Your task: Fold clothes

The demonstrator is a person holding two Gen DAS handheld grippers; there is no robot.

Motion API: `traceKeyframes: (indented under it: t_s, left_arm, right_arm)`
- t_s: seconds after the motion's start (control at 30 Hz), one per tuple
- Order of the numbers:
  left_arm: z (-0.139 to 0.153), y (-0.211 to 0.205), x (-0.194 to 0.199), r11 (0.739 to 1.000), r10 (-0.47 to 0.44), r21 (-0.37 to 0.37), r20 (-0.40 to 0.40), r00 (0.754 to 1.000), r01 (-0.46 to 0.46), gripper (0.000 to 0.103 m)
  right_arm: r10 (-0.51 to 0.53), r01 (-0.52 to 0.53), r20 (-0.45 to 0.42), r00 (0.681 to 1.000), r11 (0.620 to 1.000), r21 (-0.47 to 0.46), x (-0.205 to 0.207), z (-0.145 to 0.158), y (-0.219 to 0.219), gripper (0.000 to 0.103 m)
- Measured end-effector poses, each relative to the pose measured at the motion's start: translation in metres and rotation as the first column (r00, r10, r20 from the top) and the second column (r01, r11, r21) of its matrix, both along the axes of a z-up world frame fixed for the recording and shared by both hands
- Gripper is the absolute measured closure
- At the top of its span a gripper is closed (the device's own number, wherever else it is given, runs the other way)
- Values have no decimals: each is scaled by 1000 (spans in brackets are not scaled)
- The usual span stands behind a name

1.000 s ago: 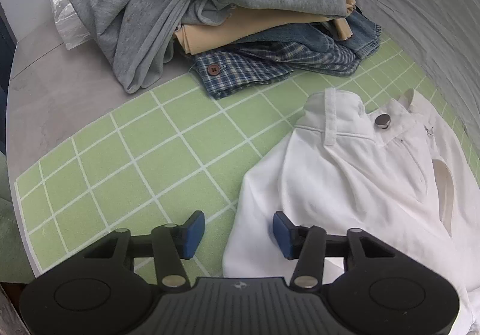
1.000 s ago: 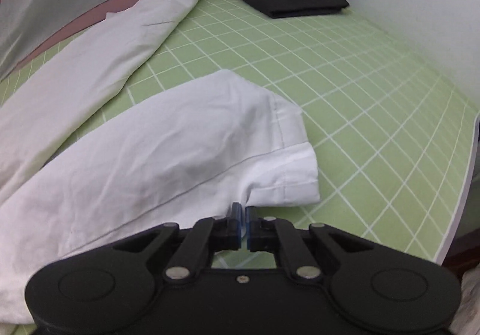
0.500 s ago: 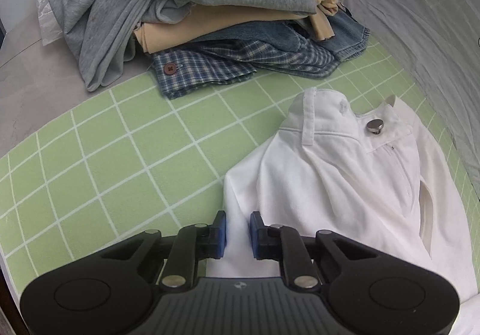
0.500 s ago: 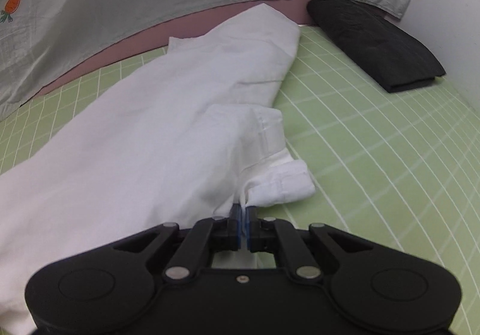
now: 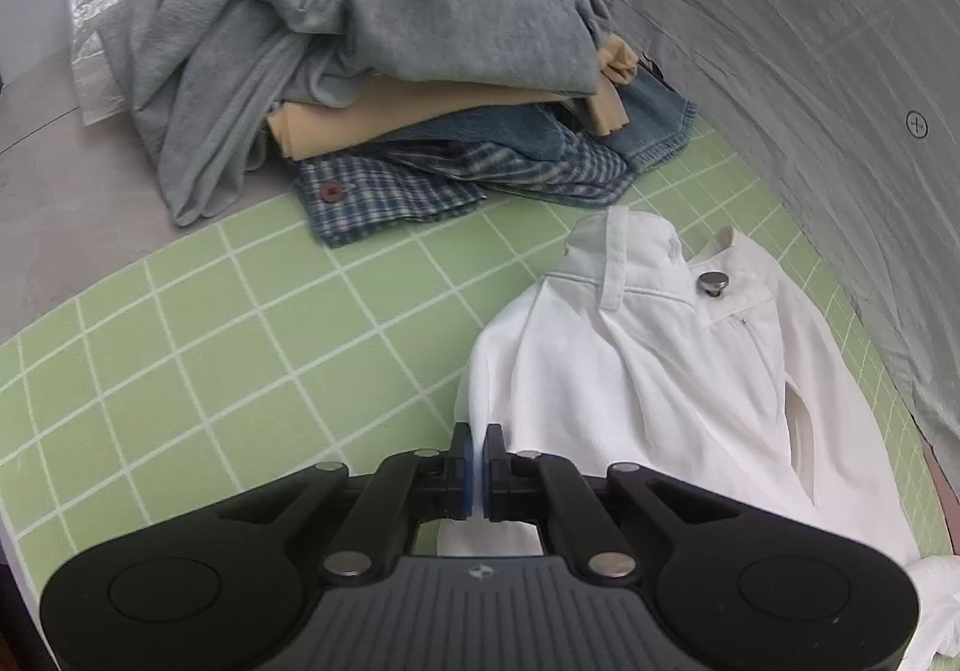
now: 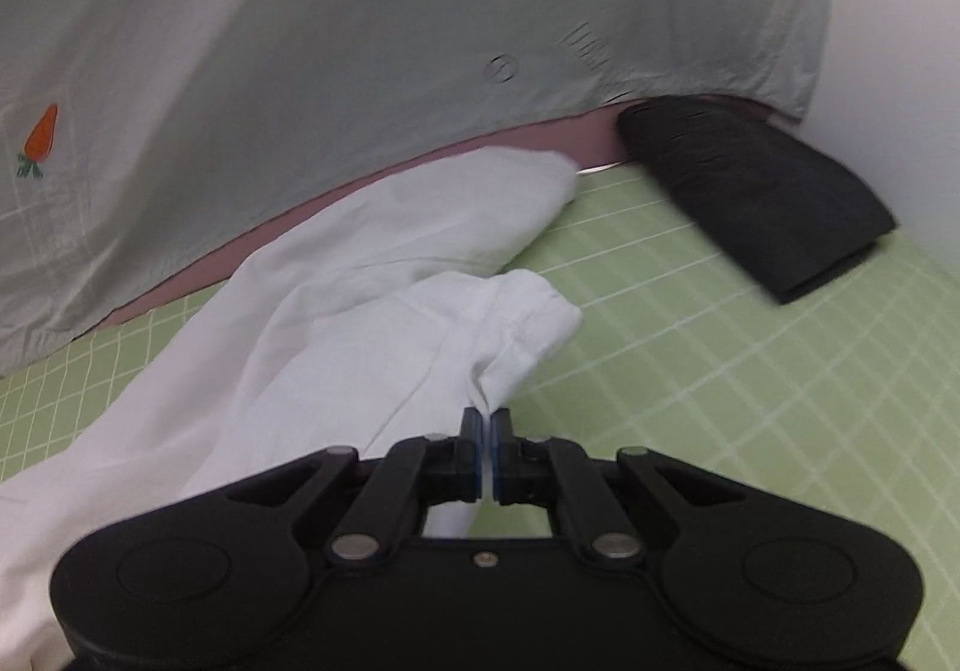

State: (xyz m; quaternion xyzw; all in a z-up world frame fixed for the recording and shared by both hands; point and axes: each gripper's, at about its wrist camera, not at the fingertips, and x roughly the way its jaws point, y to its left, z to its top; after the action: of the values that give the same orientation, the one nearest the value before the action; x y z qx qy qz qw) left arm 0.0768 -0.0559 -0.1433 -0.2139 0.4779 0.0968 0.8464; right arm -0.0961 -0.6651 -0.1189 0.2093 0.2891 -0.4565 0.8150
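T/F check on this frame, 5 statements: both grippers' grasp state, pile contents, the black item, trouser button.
1. The left hand-held gripper is shut on the white trousers. True.
2. The right hand-held gripper is open above the mat. False: it is shut on a trouser leg hem.
3. A grey garment tops the unfolded pile. True.
4. The black garment lies crumpled on the trousers. False: it lies folded on the green grid mat, apart from them.
5. The trousers' metal button is visible. True.
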Motion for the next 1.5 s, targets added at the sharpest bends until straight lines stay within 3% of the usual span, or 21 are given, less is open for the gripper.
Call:
traceKeyframes:
  t_s: [0.1, 0.23, 0.33, 0.43, 0.57, 0.7, 0.8, 0.93, 1.03, 1.07, 1.17, 1.3, 1.4, 1.47, 1.5]
  left_arm:
    - [2, 18, -22, 999, 17, -29, 6, 1000, -17, 100]
    - [-8, 29, -44, 999, 4, -39, -29, 1000, -5, 99]
    - [-11, 27, -50, 1000, -15, -23, -45, 999, 14, 99]
    - [-4, 23, -49, 999, -39, -2, -35, 999, 39, 100]
    - [7, 20, -34, 998, -58, -8, -29, 998, 58, 100]
    - [28, 7, -17, 996, -85, -28, 34, 996, 86, 100]
    - [54, -8, -7, 994, -99, -38, 108, 989, 104, 101]
    - [90, -16, -12, 992, -103, -46, 210, 972, 115, 101]
    - [102, -1, -38, 995, -78, -41, 252, 965, 91, 100]
    - [92, 4, -45, 996, -79, -24, 227, 971, 87, 100]
    - [64, 18, -67, 997, -82, 29, 151, 985, 78, 100]
    - [30, 13, -78, 991, -109, 84, 29, 994, 106, 99]
    - [17, 4, -84, 980, -136, 142, -28, 990, 139, 97]
    - [26, -6, -82, 970, -168, 175, -20, 986, 169, 79]
    - [29, -11, -81, 969, -175, 174, -9, 985, 174, 74]
  right_arm:
    - [-153, 152, -12, 988, 988, -30, -86, 8, 16, 100]
    - [-293, 299, -114, 949, 953, 37, -181, -19, 42, 100]
    - [-340, 363, -182, 923, 925, 110, -221, -47, 63, 100]
    - [-341, 361, -163, 926, 926, 111, -230, -46, 72, 100]
    - [-313, 319, -87, 946, 945, 77, -217, -20, 57, 100]
    - [-263, 263, 45, 964, 965, 23, -177, 27, 22, 101]
    - [-184, 197, 129, 974, 976, -92, -140, 75, 8, 101]
    - [-153, 213, 296, 943, 960, -182, -130, 135, 2, 101]
    - [-143, 250, 354, 924, 927, -279, -160, 157, 24, 101]
    - [-142, 257, 350, 926, 915, -310, -178, 156, 34, 101]
    - [-182, 243, 220, 958, 925, -292, -217, 116, 56, 101]
    - [-279, 280, 16, 960, 958, -61, -249, 36, 59, 101]
    - [-313, 332, -150, 938, 936, 116, -272, -26, 60, 100]
    - [-305, 322, -154, 940, 941, 105, -274, -25, 61, 94]
    - [-299, 314, -149, 942, 945, 92, -274, -23, 61, 83]
